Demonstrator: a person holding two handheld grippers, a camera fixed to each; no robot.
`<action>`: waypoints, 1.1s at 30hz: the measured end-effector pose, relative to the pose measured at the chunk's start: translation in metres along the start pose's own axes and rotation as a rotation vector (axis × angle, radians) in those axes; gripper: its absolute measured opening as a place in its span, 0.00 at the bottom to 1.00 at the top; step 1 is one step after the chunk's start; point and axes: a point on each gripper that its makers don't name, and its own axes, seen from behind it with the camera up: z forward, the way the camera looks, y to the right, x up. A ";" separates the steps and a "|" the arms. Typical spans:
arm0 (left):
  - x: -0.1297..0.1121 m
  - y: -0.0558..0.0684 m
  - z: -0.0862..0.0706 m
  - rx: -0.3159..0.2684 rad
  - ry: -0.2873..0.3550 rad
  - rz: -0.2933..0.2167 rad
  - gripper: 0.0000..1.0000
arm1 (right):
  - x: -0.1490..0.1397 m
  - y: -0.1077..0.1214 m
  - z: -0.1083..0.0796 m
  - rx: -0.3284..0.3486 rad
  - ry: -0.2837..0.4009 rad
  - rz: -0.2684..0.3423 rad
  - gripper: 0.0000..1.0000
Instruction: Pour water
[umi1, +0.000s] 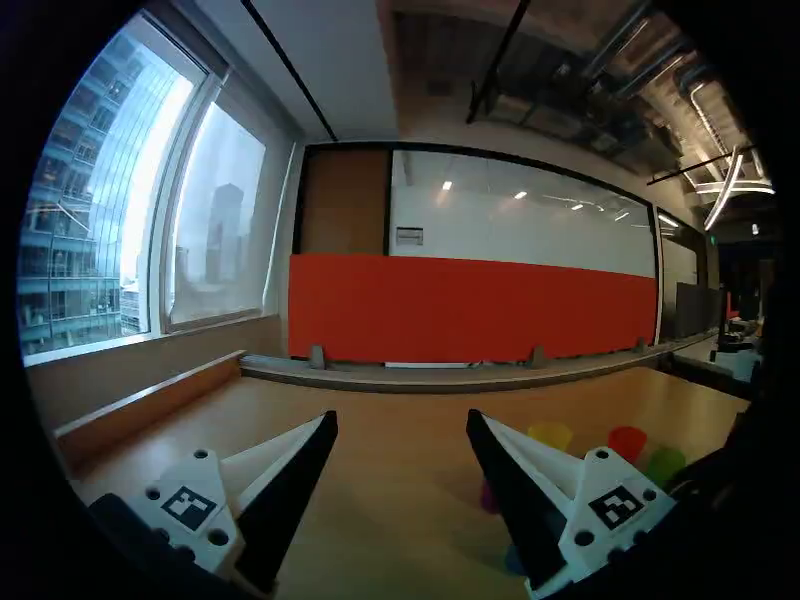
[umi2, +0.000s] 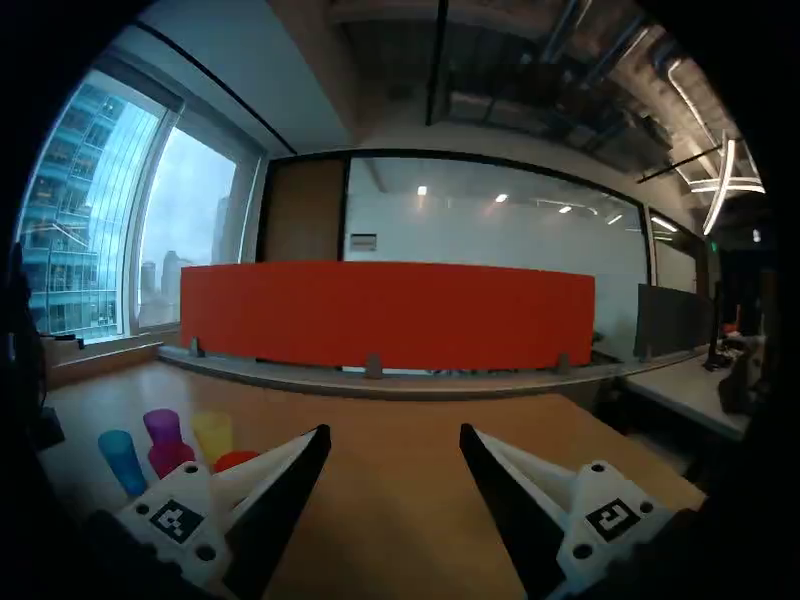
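Left hand-held gripper first: you've got its two fingers spread wide with nothing between them, hanging low over the wooden counter. It points level across the counter at the orange divider, so to my eye this is a ready pose, not a grasp. Look to the lower right of the frame: the yellow cup, red cup and green cup stand upright in a tight group. A couple more are tucked behind the right-hand finger, too hidden to sort out. That's your task's gear, off to the side of the fingers and not lined up between them.

Over to the right gripper view: the right hand-held gripper is likewise spread and carrying nothing, level over the counter. The cups sit at the lower left here: a blue cup, a purple cup, the yellow cup, and the red cup peeking just past the left-hand finger.

So the cluster seems to lie between your two hands, which makes sense: either one can swing inward to take a cup. Which cup holds the water I cannot tell from here. My guess is you pick the source with one hand and steady or target another.
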 end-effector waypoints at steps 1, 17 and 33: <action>0.004 0.001 0.001 -0.002 0.000 0.002 0.96 | 0.005 -0.001 0.000 0.003 -0.001 -0.001 1.00; 0.075 0.016 0.014 -0.074 -0.008 0.020 0.96 | 0.082 -0.008 0.005 0.046 -0.008 0.009 1.00; 0.121 0.026 0.021 -0.137 -0.039 0.038 0.96 | 0.117 -0.015 0.009 0.086 -0.013 0.025 1.00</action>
